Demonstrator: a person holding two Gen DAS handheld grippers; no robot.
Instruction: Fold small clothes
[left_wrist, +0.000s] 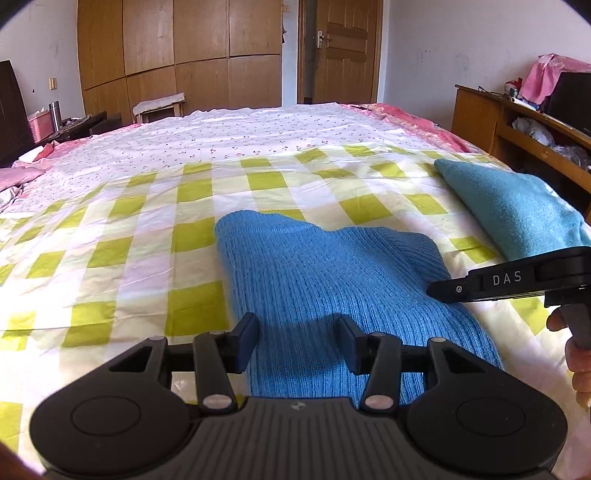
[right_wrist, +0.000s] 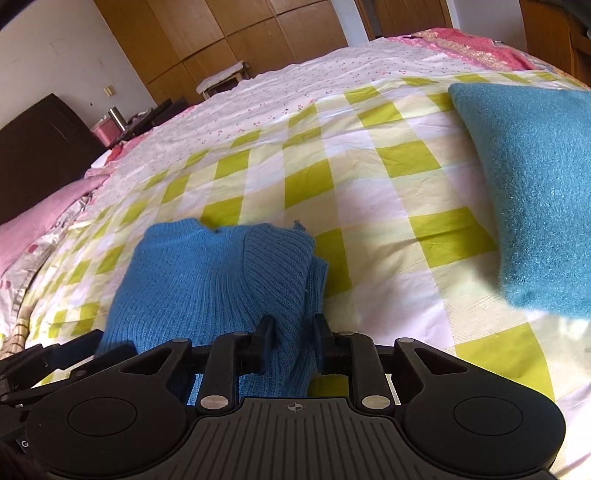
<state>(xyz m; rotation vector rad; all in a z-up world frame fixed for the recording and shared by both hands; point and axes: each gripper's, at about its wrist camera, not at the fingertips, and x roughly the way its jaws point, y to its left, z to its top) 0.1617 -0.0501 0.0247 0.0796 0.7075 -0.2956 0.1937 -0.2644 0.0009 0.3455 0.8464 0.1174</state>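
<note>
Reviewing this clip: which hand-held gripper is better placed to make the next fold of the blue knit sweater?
Right. The right hand-held gripper already has a bunch of the blue knit sweater between its fingers; the left hand-held gripper hovers open over the sweater, holding nothing.

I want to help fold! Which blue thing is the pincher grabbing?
The ribbed bright blue sweater, pinched by the right gripper. The fuzzy teal piece lies apart, untouched.

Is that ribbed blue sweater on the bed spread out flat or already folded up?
Partly folded: the blue sweater has one ribbed layer doubled over its body, and a bunched edge sits pinched in the right tool.
</note>
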